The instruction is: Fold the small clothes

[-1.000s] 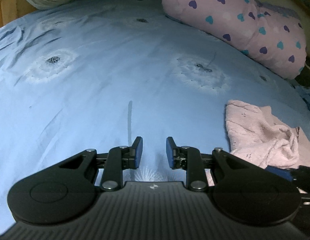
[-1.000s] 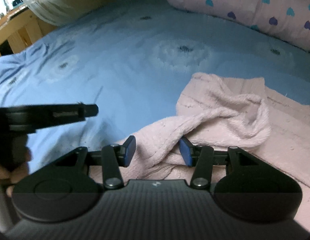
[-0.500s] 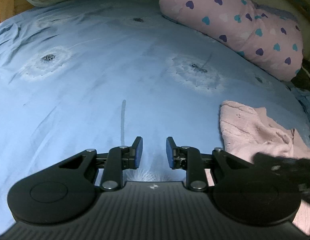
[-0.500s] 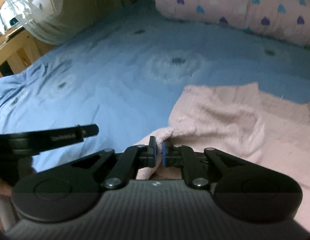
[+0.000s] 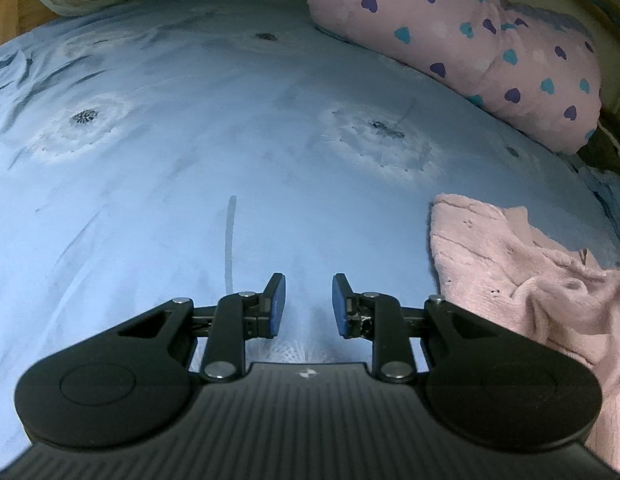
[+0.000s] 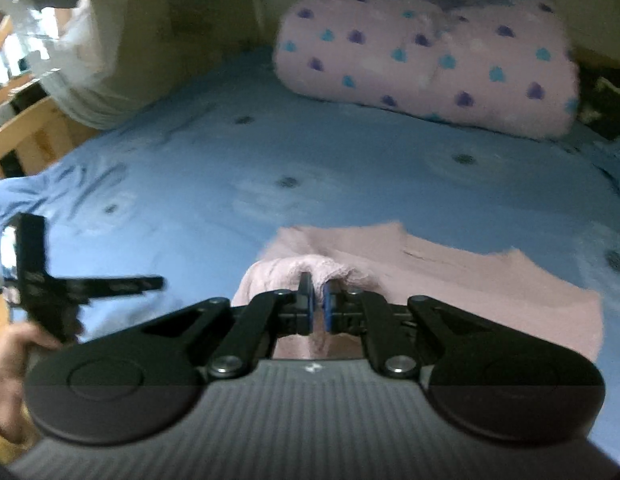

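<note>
Fabric is pinched in the right gripper (image 6: 318, 306), whose jaws are clamped on a bunched fold of the pink garment (image 6: 450, 300); the rest of it spreads flat on the blue sheet (image 6: 350, 176) just beyond and to the right. It looks fleecy and rumpled. The left gripper (image 5: 305, 302) hangs partly open over bare sheet, holding nothing, with the garment (image 5: 510, 272) off to its right. A heart-print pillow (image 6: 426, 64) lies at the far end.
</note>
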The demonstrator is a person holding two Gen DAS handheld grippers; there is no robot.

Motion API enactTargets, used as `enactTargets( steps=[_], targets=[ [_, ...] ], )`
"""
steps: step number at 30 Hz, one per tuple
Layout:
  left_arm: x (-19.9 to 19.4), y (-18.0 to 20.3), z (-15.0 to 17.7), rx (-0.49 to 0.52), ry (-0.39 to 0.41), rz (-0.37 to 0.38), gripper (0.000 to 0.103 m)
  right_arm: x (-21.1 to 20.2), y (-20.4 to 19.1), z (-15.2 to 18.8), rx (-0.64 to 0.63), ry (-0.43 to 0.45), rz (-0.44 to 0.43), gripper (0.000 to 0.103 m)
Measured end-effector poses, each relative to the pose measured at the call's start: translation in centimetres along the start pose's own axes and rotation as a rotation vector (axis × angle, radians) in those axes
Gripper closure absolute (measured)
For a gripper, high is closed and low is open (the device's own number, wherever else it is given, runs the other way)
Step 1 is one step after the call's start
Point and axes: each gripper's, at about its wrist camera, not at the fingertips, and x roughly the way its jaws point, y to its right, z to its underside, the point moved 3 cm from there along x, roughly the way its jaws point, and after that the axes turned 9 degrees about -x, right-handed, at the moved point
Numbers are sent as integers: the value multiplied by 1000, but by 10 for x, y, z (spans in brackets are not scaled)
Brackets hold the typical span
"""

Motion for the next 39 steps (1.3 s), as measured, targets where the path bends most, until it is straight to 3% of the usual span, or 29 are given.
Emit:
enactTargets(
  steps=[5,9,11,13,15,21,28,31,35,37,39],
  targets=[
    [2,7,3,22,-1,9,74,8,43,33,39,-97,88,95],
    [2,15,5,43,-1,27,73,19,72,59,82,-132,208,91],
    [2,19,6,54,1,40,73,22,84,70,129,-159,244,81],
    [2,26,9,70,0,64,73,20,92,81,176,-162,262,60],
    [2,32,12,79,-5,89,73,12,98,91,211,-145,267,52],
    [3,59,23,130,-32,125,73,-11,99,118,247,-130,208,41],
    [5,97,23,175,-45,160,73,5,77,137,162,-169,107,41],
    [10,110,22,183,-40,171,73,21,72,139,125,-179,125,41],
    [25,130,19,180,-39,217,74,33,72,131,104,-117,140,44],
    [37,140,20,171,-71,254,73,37,74,124,95,-125,128,82],
    [53,147,21,175,-100,259,74,37,75,112,55,-161,152,85]
  ],
)
